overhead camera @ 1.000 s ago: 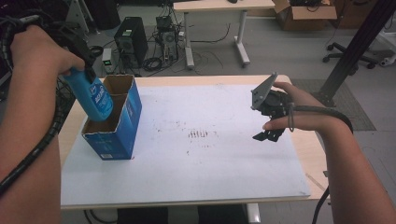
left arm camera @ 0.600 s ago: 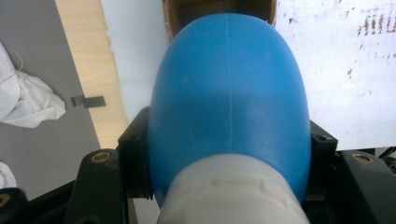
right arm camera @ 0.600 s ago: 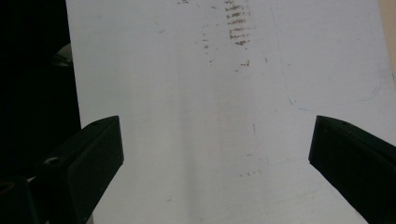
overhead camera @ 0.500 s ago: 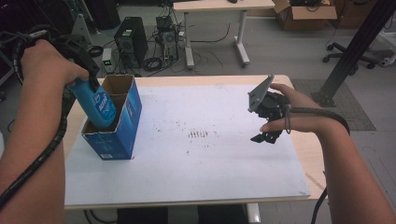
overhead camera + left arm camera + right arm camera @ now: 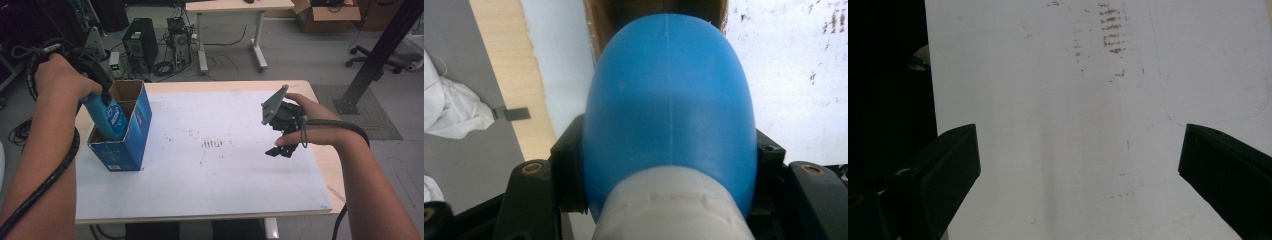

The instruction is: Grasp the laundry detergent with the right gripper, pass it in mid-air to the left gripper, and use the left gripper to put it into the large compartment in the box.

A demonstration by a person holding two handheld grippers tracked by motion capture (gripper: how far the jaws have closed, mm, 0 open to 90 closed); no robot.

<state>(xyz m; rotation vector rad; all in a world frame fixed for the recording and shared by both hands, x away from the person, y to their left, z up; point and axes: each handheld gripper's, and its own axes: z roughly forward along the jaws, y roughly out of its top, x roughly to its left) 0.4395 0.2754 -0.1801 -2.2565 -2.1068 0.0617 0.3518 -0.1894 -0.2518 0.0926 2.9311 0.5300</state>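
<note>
blue plastic bottle (image 5: 669,110) with a pale cap sits clamped between the two black jaws of the left gripper (image 5: 669,170); the jaws press on the bottle's shoulders from either side, just above the cap, which fills the bottom of the left gripper view; in the high view the same bottle (image 5: 111,116) hangs bottom-first, tilted, its lower end already inside the open top of a blue cardboard box (image 5: 131,132) with a brown inside; the left gripper (image 5: 100,85) grips its upper end, with the left hand (image 5: 60,80) wrapped around the gripper's body and a ribbed black cable trailing along the forearm; the box stands upright near the left edge of the white table sheet (image 5: 210,175), which lies on a light wooden table (image 5: 327,165); the right gripper (image 5: 1078,165) has its jaws spread wide with nothing between them, bare white sheet and a patch of small brown marks (image 5: 1110,37) beyond them; in the high view that right gripper (image 5: 282,150) hovers over the right part of the sheet, held by the right hand (image 5: 310,125), well apart from the box; the grey three-cornered plate (image 5: 274,104) stands on its top; the brown marks (image 5: 214,144) lie near the sheet's middle, between box and right gripper.
</note>
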